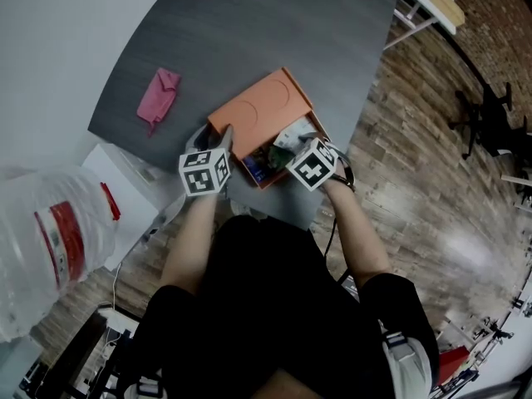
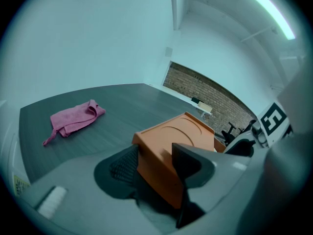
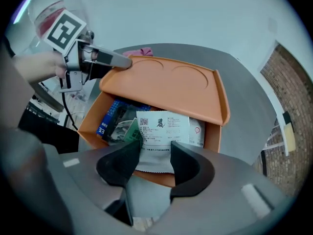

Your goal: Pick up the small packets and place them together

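Observation:
An orange box [image 3: 89, 127] stands on the dark grey table, its lid [image 3: 171, 84] raised. My left gripper [image 2: 154, 163] is shut on the lid's near corner [image 2: 166, 151]; in the right gripper view its tip [image 3: 122, 62] sits at that corner. Inside lie a blue packet [image 3: 110, 119], a green one and other small packets. A white printed packet [image 3: 159, 131] stands at the box's front wall, its lower part between the jaws of my right gripper [image 3: 151, 155], which press its two side edges. In the head view both grippers [image 1: 226, 140] [image 1: 291, 144] are at the box [image 1: 262, 106].
A pink cloth [image 1: 158, 96] lies on the table to the left of the box. A large clear water bottle [image 1: 50, 239] stands at the lower left, off the table. The table's edge runs just right of the box, with wooden floor beyond.

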`<state>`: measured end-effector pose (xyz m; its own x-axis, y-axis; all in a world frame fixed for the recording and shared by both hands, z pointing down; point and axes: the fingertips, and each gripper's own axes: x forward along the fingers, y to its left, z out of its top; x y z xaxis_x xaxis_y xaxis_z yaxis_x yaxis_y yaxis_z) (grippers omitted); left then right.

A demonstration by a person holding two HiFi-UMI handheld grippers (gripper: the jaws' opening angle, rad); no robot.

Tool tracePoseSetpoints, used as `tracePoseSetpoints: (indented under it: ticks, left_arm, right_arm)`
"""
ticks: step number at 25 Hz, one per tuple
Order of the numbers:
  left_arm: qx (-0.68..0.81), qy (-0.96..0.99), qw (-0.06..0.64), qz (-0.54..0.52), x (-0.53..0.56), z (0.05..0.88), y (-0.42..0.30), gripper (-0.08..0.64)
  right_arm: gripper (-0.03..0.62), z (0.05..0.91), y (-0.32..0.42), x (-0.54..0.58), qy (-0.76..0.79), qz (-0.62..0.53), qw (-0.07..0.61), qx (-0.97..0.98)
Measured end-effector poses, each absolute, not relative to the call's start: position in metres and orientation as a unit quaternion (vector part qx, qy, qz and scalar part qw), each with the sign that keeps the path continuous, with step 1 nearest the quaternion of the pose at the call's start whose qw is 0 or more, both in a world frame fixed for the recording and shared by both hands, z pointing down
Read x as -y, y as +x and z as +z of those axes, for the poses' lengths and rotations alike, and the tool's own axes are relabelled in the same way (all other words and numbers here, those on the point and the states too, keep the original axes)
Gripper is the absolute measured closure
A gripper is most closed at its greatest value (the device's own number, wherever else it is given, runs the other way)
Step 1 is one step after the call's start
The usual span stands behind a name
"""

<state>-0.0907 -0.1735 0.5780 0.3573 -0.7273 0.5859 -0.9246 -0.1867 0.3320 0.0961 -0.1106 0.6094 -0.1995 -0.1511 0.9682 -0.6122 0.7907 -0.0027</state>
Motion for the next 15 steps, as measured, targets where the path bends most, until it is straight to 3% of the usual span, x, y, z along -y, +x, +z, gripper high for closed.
tracePoseSetpoints:
  ticks: [15]
  left_arm:
    - [0.546,0.755,0.329,0.151,0.176,0.58,-0.093,0.345]
  right_arm:
    - [0.396,0.582,0.091,0.084,0.228,0.152,0.603,0.749]
